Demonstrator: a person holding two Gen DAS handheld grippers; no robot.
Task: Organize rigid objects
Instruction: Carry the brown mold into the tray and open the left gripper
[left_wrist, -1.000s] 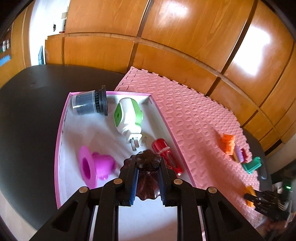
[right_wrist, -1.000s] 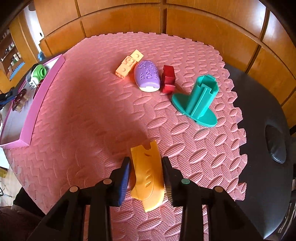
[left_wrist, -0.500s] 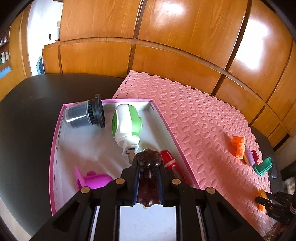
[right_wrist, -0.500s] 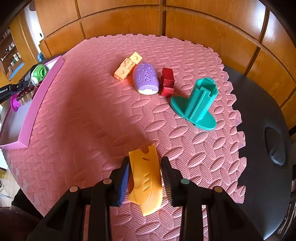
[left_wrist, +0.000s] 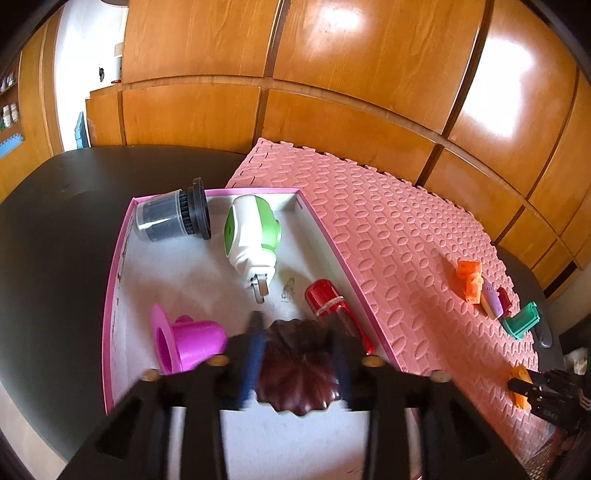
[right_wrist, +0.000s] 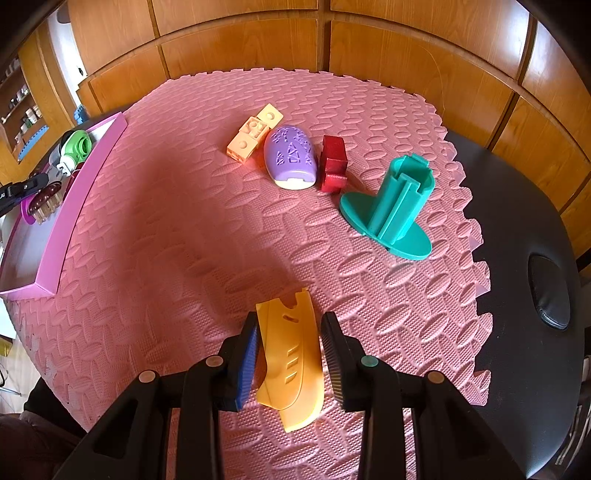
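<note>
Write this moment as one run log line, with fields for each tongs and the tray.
left tongs: opening, brown brush between | right tongs: shut on yellow piece | pink tray: several items inside

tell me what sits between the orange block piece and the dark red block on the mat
In the right wrist view, the purple oval shell lies between the orange block piece and the dark red block, close beside both.

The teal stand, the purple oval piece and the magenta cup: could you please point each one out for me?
teal stand (right_wrist: 400, 195): right wrist view, on its upright column.
purple oval piece (right_wrist: 290, 157): right wrist view, on its patterned top.
magenta cup (left_wrist: 197, 339): left wrist view, on its side wall.
</note>
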